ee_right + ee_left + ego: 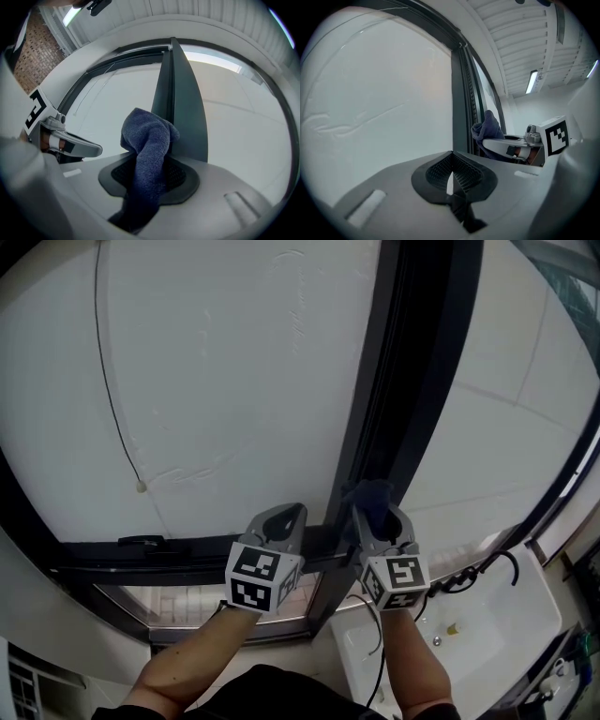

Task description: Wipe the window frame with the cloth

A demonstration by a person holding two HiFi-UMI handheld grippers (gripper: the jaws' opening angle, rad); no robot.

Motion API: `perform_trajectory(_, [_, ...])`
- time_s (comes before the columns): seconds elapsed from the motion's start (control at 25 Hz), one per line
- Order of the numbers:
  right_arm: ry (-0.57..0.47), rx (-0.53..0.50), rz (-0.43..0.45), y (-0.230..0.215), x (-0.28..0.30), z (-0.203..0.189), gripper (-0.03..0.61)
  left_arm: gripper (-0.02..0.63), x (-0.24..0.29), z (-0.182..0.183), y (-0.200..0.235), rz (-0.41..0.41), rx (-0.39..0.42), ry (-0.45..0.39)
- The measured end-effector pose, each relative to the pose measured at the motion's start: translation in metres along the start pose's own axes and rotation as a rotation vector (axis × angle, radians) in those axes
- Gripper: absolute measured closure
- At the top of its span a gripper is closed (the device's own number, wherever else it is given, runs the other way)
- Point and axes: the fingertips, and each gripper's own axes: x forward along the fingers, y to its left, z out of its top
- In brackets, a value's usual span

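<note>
Your right gripper (149,177) is clenched on the blue cloth (146,140), and the cloth's bunched top lies against the foot of the dark upright of the window frame (398,381), just right of centre and low in the head view. Your left gripper (451,177) sits just to its left, jaws pressed together with nothing between them, facing the pale pane (216,381).

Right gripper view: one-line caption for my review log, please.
Right gripper shut on a blue cloth, its bunched end held at the dark vertical window frame, left gripper alongside.
</note>
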Motion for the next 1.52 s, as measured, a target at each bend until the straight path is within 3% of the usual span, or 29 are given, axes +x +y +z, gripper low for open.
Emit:
perform_trajectory(0.12, [0.049, -0.011, 0.005, 0.011, -0.002, -0.028, 0.454, 0.62, -0.006, -0.025, -0.002, -0.004, -0.007, 0.029])
perform_trajectory(0.24, [0.029, -0.048, -0.038, 0.011, -0.008, -0.044, 0.454, 0.62, -0.011, -0.047, -0.005, -0.01, -0.012, 0.058])
perform_trajectory(0.68, [0.092, 0.018, -0.047, 0.011, -0.019, -0.101, 0.454, 0.62, -0.02, -0.097, -0.008, -0.009, -0.022, 0.128])
perform_trajectory(1.2, [0.318, 0.074, -0.025, 0.028, -0.036, -0.198, 0.453, 0.62, -0.026, -0.152, -0.03, -0.058, -0.036, 0.227])
perform_trajectory(1.52, [0.344, 0.089, -0.022, 0.028, -0.041, -0.199, 0.453, 0.62, -0.022, -0.161, -0.029, -0.07, -0.056, 0.241])
